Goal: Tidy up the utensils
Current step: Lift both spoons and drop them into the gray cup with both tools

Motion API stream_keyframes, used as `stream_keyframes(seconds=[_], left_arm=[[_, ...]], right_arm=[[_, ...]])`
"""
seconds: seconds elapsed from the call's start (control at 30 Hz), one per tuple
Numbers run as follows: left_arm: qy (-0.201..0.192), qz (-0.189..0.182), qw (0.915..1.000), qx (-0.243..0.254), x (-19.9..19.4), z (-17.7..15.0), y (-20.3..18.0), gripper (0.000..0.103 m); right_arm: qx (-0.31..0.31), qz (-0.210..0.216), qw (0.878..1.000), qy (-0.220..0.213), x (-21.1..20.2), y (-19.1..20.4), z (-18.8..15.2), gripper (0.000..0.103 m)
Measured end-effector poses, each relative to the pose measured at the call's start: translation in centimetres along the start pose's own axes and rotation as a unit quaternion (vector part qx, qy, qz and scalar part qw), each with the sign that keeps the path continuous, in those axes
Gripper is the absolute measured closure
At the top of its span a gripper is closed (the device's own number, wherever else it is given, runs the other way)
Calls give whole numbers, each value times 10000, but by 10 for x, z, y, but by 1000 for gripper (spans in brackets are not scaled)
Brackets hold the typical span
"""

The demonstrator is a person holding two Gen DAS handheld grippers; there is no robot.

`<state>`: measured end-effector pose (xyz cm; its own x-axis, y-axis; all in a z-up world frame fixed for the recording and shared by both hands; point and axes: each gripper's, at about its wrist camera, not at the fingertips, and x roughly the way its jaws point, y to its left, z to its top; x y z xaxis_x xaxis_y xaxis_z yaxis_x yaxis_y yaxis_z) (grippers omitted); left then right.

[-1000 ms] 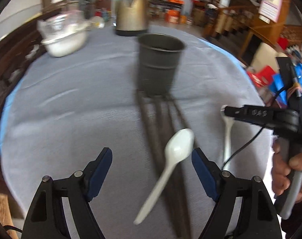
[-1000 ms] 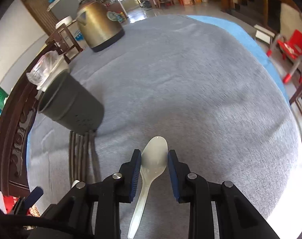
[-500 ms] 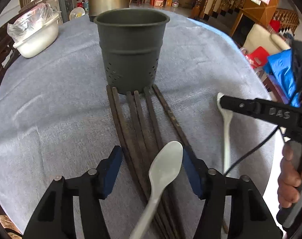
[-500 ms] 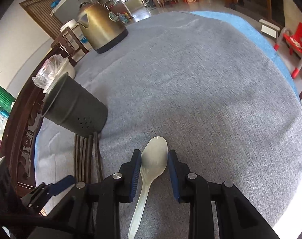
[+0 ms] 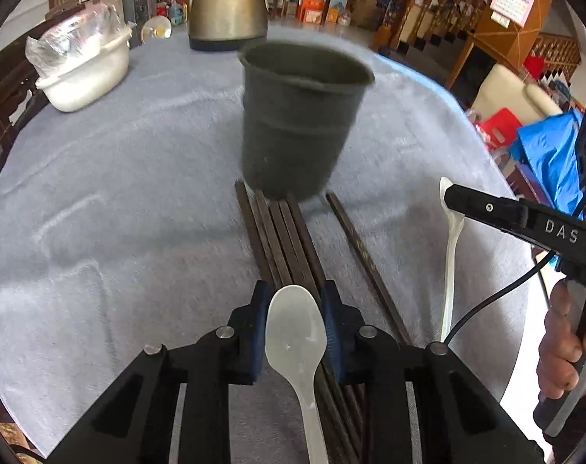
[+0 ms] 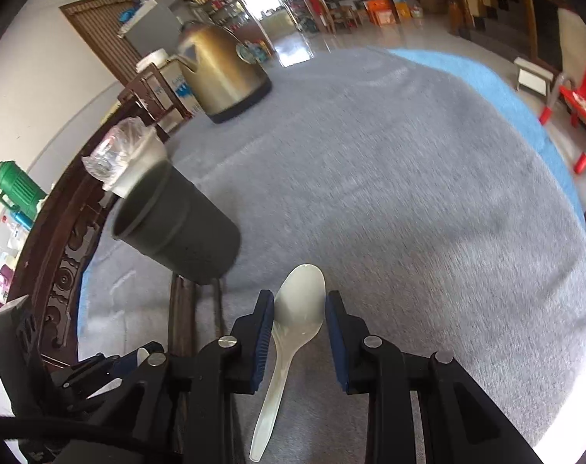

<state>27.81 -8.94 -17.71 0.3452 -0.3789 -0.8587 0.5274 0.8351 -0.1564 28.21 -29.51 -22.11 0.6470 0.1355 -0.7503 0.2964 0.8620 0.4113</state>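
Note:
My left gripper [image 5: 295, 323] is shut on a white plastic spoon [image 5: 295, 332], bowl forward, above several dark brown chopsticks [image 5: 281, 232] lying on the grey cloth. A dark grey perforated utensil cup [image 5: 298, 127] stands upright just beyond them. My right gripper [image 6: 298, 323] is shut on a second white spoon [image 6: 298, 309], held above the cloth; it also shows at the right of the left wrist view [image 5: 453, 232]. In the right wrist view the cup [image 6: 177, 228] is to the left of the right gripper.
A gold kettle [image 5: 227, 4] stands at the table's far side. A white bowl with a plastic bag [image 5: 84, 69] is at the far left. The grey cloth [image 6: 409, 193] covers the round table. A red chair [image 6: 575, 104] stands past the right edge.
My left gripper closed on the white spoon that lay between its open fingers and lifted it. The right gripper kept its spoon and shifted slightly toward the cup.

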Motion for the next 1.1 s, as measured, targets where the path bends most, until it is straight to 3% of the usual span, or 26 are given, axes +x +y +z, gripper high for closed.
stream_keyframes(seconds=[0.2,0.37,0.5,0.67,0.73,0.83,0.93,1.1], left_arm=[[-348,10,9993,-137,-26,14,15,74],[-1021,102,9944,-252,-64,44,26,74],[-1867,151,9808,-536,-101,86,36,74],[-2956,129,9505,-943,-128,132,45,74],[-3180,53,9412,-1138,-123,150,48,74],[-3242,-10,9360,-1371,-102,165,50,74],[-3276,156,9331,-1475,-72,171,51,74],[-3165,400,9377,-1379,-33,160,52,74]], right_arm=[[-142,161,9989,-413,-17,12,10,74],[-287,327,9943,-974,-36,33,36,74],[-528,420,9803,-1855,-56,59,63,74],[-620,556,9589,-2714,-68,88,92,74],[-748,539,9499,-2987,-68,100,99,74],[-1091,355,9385,-3257,-57,115,102,74],[-1286,307,9412,-3109,-37,122,103,74],[-1382,316,9479,-2854,-15,116,95,73]])
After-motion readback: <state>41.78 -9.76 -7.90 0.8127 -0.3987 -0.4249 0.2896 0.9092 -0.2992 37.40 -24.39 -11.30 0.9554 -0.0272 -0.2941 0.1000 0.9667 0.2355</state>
